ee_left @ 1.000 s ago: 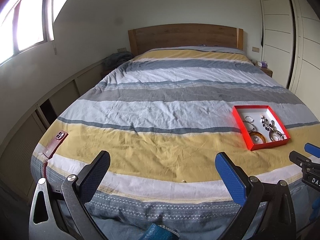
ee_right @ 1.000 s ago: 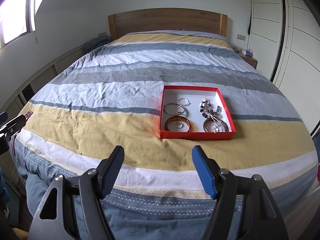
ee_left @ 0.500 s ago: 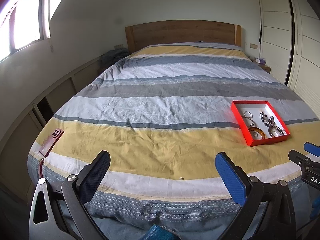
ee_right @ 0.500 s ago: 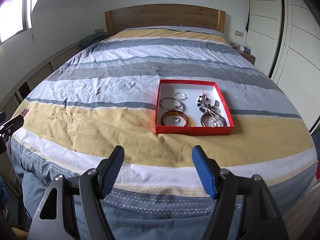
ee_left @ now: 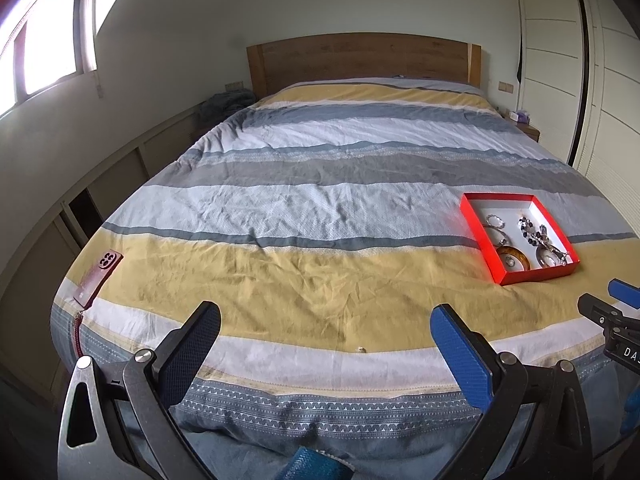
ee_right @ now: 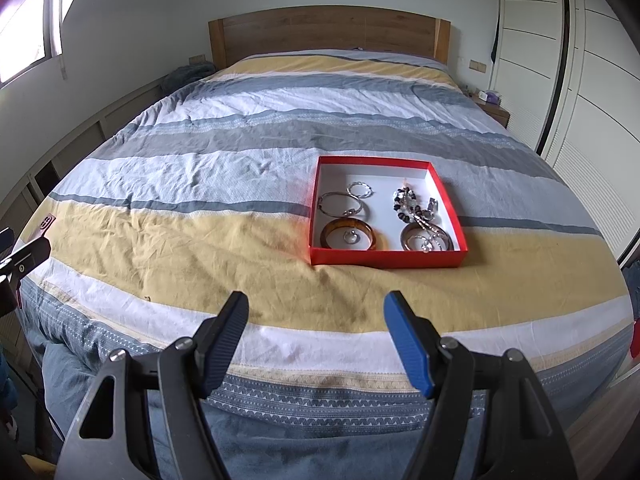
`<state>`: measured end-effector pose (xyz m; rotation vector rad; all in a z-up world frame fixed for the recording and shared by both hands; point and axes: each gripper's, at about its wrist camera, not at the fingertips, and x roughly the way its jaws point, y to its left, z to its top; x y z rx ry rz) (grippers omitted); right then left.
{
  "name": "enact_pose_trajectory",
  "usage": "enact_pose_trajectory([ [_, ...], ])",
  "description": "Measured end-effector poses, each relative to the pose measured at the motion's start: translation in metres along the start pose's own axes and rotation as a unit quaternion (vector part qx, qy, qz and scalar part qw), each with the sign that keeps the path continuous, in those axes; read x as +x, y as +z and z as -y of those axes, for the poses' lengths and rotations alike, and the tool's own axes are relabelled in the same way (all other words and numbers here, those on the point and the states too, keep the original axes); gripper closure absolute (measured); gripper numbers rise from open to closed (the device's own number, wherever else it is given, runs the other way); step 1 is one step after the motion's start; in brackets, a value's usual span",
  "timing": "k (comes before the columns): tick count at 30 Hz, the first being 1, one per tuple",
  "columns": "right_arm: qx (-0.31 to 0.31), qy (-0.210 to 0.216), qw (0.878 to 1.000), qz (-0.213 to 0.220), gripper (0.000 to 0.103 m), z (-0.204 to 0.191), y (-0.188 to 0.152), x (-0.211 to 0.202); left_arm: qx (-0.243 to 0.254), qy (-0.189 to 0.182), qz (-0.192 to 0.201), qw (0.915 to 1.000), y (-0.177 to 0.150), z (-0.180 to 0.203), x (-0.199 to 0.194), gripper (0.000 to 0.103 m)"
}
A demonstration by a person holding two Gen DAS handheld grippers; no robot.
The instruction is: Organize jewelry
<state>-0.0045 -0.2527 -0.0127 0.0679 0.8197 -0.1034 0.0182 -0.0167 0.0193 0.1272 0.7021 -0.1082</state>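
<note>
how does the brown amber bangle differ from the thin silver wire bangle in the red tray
The brown amber bangle is wide-banded and glossy, at the red tray's near edge, with a small ring inside it. The thin silver wire bangle is slim, lying farther back. Both lie flat in the left half.

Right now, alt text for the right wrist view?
A red tray of jewelry sits on a striped bed, holding an amber bangle, silver hoops and a beaded piece. The open, empty right tongs hang short of it over the bed's near edge.
</note>
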Motion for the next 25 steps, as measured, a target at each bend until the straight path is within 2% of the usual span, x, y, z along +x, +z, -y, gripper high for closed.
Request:
enact_pose_trajectory([
  [25, 0.000, 0.000, 1.000, -0.002, 0.034, 0.0000, -0.0007, 0.0013, 0.000, -0.002, -0.003, 1.0000, -0.0025, 0.0017, 0.0015, 0.000],
])
